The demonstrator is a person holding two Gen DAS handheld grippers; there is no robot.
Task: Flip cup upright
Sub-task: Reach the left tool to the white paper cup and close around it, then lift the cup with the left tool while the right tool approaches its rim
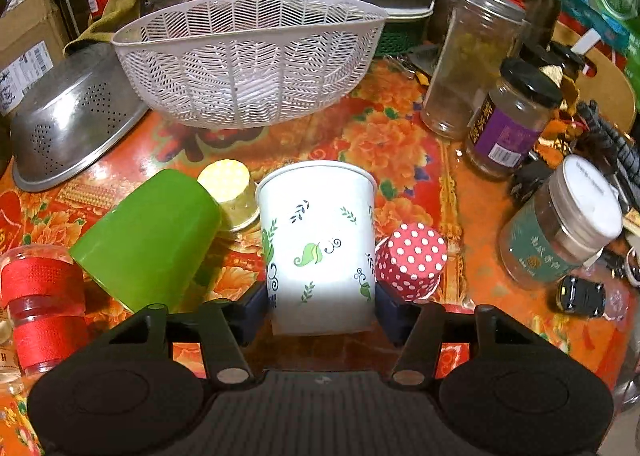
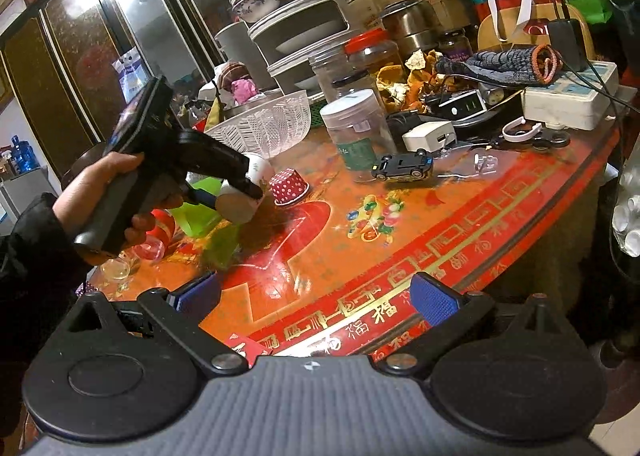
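My view has the red floral table (image 2: 460, 223) crowded; the white plastic colander (image 1: 248, 59) sits far side, the steel colander (image 1: 76, 119) overturned to its left. My left gripper (image 1: 324, 300) pinches the white leaf-print cup (image 1: 316, 240) low on its sides, cup held off the table, tilted, between the green cup (image 1: 148, 240) and the red polka-dot cupcake liner (image 1: 412, 260). My right gripper (image 2: 316, 296) hangs spread wide over the table's near edge, holding nothing.
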